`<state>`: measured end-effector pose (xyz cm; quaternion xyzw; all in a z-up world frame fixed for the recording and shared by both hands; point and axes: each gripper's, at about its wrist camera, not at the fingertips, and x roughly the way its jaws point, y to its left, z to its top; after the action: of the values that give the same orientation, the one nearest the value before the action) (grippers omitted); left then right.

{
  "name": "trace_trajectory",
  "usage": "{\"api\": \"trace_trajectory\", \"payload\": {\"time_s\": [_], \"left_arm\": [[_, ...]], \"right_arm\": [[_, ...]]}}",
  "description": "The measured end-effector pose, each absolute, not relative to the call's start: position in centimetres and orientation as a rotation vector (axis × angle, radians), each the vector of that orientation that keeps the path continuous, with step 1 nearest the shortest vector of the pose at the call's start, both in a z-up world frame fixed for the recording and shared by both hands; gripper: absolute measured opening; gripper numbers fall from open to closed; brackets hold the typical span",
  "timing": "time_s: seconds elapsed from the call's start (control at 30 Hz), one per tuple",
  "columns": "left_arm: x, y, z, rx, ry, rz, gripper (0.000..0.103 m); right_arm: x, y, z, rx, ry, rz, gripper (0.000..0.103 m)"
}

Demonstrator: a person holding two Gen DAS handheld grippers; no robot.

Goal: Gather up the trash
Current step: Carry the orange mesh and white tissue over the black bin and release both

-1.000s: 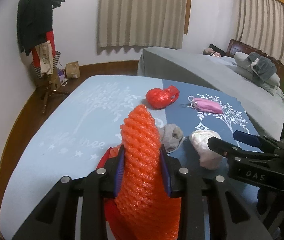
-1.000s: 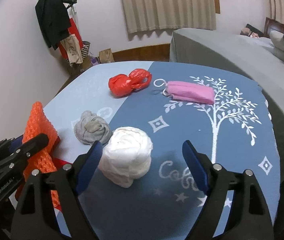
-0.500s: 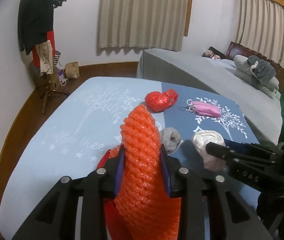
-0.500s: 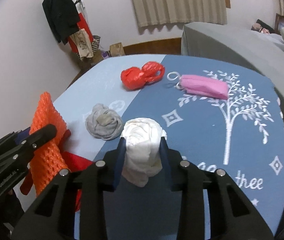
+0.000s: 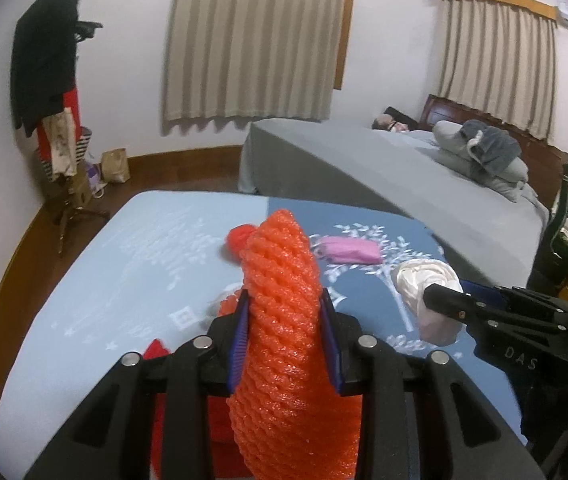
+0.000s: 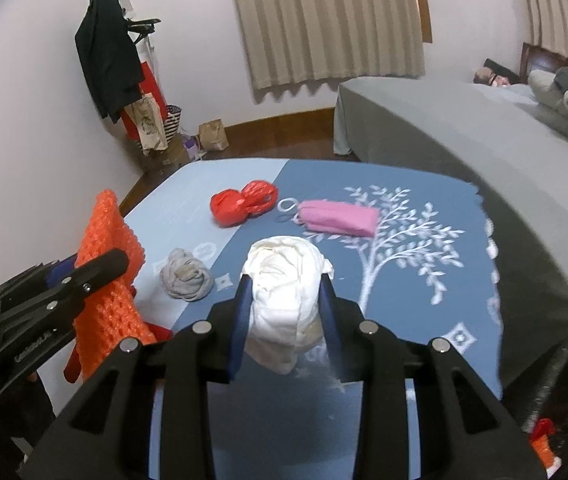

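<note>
My left gripper (image 5: 284, 300) is shut on an orange foam net (image 5: 288, 328), which stands up between its blue pads; the same orange foam net (image 6: 104, 272) shows at the left of the right wrist view. My right gripper (image 6: 284, 284) is shut on a crumpled white wad (image 6: 284, 284), lifted clear of the blue table cloth (image 6: 424, 300). In the left wrist view the white wad (image 5: 424, 284) hangs from the right gripper. On the cloth lie a red plastic bag (image 6: 242, 202), a pink mask (image 6: 338, 218) and a grey wad (image 6: 186, 274).
A grey-covered bed (image 6: 464, 128) with pillows runs along the right, close to the table's far edge. A coat stand (image 6: 112, 60) with dark clothes and paper bags (image 6: 212, 136) stands at the back left on the wooden floor. Something red (image 5: 156, 350) lies under the left gripper.
The right gripper closed on the white wad and lifted it off the cloth. Both grippers rose, and the left kept its hold on the foam net.
</note>
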<state>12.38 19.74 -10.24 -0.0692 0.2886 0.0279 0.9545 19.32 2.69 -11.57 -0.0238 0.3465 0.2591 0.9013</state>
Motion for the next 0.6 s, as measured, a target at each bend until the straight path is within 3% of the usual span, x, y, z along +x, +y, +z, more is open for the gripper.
{"api": "trace_trajectory", "payload": {"time_s": [0.6], "left_arm": [[13.4,11.9,-7.0,-0.093,0.538,-0.099,0.033]], "right_arm": [[16.6,-6.0,-6.6,-0.007,0.606,0.425,0.032]]}}
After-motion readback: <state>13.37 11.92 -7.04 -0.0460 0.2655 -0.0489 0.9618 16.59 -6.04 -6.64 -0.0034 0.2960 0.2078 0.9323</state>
